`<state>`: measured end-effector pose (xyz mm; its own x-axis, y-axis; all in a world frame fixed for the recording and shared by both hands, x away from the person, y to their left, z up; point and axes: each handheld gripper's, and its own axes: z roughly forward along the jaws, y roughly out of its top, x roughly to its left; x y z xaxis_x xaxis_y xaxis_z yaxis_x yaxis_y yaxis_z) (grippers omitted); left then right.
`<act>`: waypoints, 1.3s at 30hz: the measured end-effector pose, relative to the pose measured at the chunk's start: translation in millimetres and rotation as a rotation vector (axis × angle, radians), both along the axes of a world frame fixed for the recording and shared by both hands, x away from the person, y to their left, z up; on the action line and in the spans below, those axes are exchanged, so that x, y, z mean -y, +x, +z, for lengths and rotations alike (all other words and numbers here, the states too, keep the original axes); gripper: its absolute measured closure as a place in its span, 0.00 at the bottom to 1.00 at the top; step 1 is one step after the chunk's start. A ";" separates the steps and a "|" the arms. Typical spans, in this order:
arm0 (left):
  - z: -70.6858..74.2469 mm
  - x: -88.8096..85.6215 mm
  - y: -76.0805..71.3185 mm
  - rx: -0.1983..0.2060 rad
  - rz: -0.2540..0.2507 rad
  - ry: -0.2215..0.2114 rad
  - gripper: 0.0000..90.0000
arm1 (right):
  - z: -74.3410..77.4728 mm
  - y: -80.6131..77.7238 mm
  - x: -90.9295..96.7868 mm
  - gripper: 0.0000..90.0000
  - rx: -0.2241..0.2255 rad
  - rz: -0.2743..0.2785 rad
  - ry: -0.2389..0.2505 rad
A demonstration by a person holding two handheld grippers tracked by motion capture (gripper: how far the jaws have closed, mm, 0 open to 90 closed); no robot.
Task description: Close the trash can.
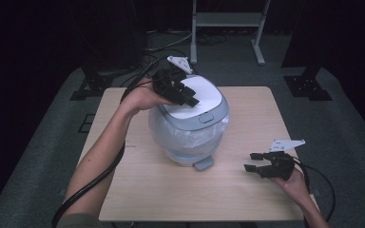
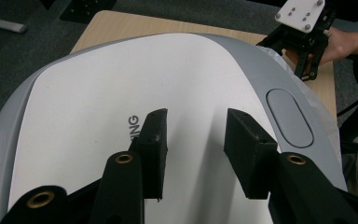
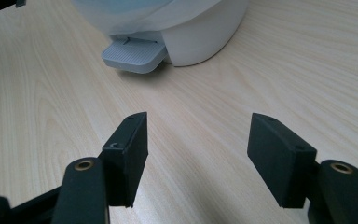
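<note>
The pedal bin (image 1: 188, 124) stands near the middle of the worktop (image 1: 247, 190), directly under the left tool (image 1: 186, 96), which hovers over its closed white lid (image 2: 107, 93). In the left gripper view the printed letters "NG" (image 2: 134, 128) can be read on the lid just beside the left tool's jaw; the rest of the word is hidden behind that jaw. Ahead and to the side of this tool sits a grey oval push button (image 2: 289, 117) in the lid's grey rim (image 2: 256, 60). A thin whitish liner bag (image 1: 190, 137) shows crumpled around the body below the rim; what lies inside the bin cannot be told with the lid down. The left tool's jaws stand apart with nothing between them but bare lid. The right tool (image 1: 254, 162) rests low over the worktop, well apart from the bin, jaws wide apart and empty. Straight ahead of the right tool the grey foot pedal (image 3: 134, 55) juts from the bin's base.
</note>
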<state>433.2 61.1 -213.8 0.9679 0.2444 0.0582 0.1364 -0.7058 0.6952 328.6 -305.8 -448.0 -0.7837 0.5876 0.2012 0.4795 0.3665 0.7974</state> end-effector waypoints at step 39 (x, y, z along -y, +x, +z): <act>-6.6 -17.4 -9.3 0.064 0.123 -0.107 0.40 | -2.1 0.5 2.2 0.41 -0.008 -0.013 0.005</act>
